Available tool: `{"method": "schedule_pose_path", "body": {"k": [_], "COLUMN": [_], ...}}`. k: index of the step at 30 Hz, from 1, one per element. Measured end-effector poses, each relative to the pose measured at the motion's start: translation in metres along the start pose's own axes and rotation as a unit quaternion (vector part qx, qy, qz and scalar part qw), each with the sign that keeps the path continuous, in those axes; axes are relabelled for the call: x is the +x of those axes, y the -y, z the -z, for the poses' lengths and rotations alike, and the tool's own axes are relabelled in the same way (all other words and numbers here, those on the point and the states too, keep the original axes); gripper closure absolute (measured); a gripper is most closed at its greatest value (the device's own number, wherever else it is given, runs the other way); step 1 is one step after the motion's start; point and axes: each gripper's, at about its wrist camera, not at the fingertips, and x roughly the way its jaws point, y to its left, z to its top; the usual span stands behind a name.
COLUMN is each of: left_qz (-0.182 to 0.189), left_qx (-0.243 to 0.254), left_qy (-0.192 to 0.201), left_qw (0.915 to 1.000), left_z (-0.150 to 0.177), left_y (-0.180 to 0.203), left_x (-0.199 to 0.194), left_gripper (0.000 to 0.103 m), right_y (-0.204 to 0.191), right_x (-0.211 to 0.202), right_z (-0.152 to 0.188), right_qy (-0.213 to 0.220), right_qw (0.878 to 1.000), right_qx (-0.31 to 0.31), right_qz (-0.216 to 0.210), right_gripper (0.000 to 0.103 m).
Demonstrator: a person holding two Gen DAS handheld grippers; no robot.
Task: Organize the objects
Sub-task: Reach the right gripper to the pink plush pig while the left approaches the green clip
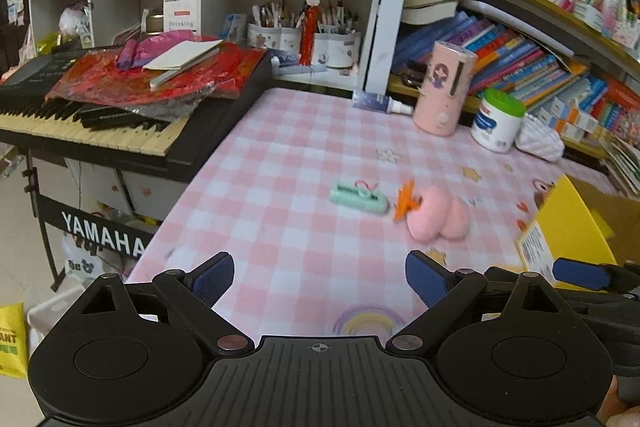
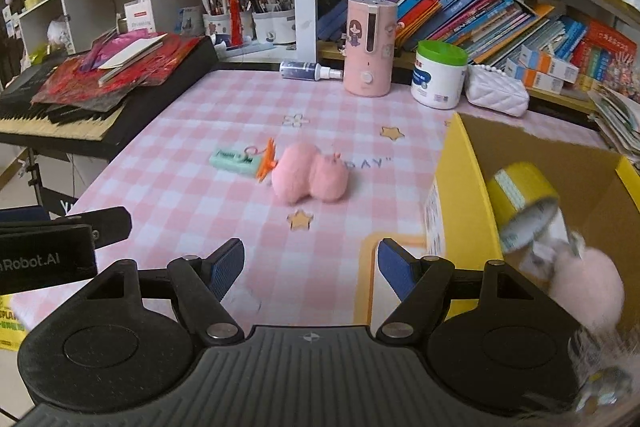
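A: How many loose things lay on the table [image 2: 168,155]?

B: Three, bunched near the middle of the pink checked cloth: one mint comb [image 2: 233,159], one orange clip [image 2: 267,160] touching its end, and one pink plush [image 2: 308,173] just beside the clip. Nothing blocked them.

A: And the box?

B: One yellow box [image 2: 460,163] stood open at the right edge. Inside were one roll of yellow tape [image 2: 520,195] and one second pink plush [image 2: 588,283], blurred, with something pale between them that I could not identify.

A: The grippers?

B: Two. The left gripper [image 1: 320,279] hung over the near edge, jaws spread wide and empty. The right gripper [image 2: 310,267] hung over the near edge by the box's corner, jaws apart, nothing between them.

A: What else stood around?

B: Along the far edge: one dark spray bottle [image 2: 310,70] lying down, one pink canister [image 2: 370,47] upright, one white tub [image 2: 438,75] with a green lid, one white quilted pouch [image 2: 496,95]. One keyboard [image 1: 92,123] heaped with red papers met the left edge. Bookshelves rose behind.
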Motion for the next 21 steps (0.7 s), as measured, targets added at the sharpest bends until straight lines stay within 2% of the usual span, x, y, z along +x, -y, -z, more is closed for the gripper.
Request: {"method": "schedule_pose_path", "body": {"k": [10, 13, 15, 18, 21], "left_qz": [-0.023, -0.03, -0.035, -0.044, -0.051], "left_qx": [-0.01, -0.011, -0.013, -0.018, -0.021], "left_qy": [-0.008, -0.011, -0.013, -0.018, -0.023], "left_qw": [0.9997, 0.9994, 0.9992, 0.9987, 0.9982], "left_z": [-0.03, -0.036, -0.039, -0.043, -0.046], "left_y": [0.004, 0.004, 0.003, 0.0, -0.003], "left_x": [0.047, 0.057, 0.062, 0.07, 0.077], "left_gripper": [0.009, 0.009, 0.009, 0.009, 0.009], "right_y": [0.017, 0.018, 0.016, 0.01, 0.006], "right_x": [0.064, 0.08, 0.092, 0.109, 0.129], "right_z": [-0.047, -0.058, -0.064, -0.071, -0.077], "right_qy": [-0.023, -0.033, -0.038, -0.045, -0.056], "right_qw": [1.0, 0.999, 0.999, 0.999, 0.998], "right_qx": [0.016, 0.023, 0.025, 0.014, 0.008], "right_qz": [-0.005, -0.012, -0.016, -0.018, -0.015], "right_gripper": [0.027, 0.019, 0.008, 0.002, 0.002]}}
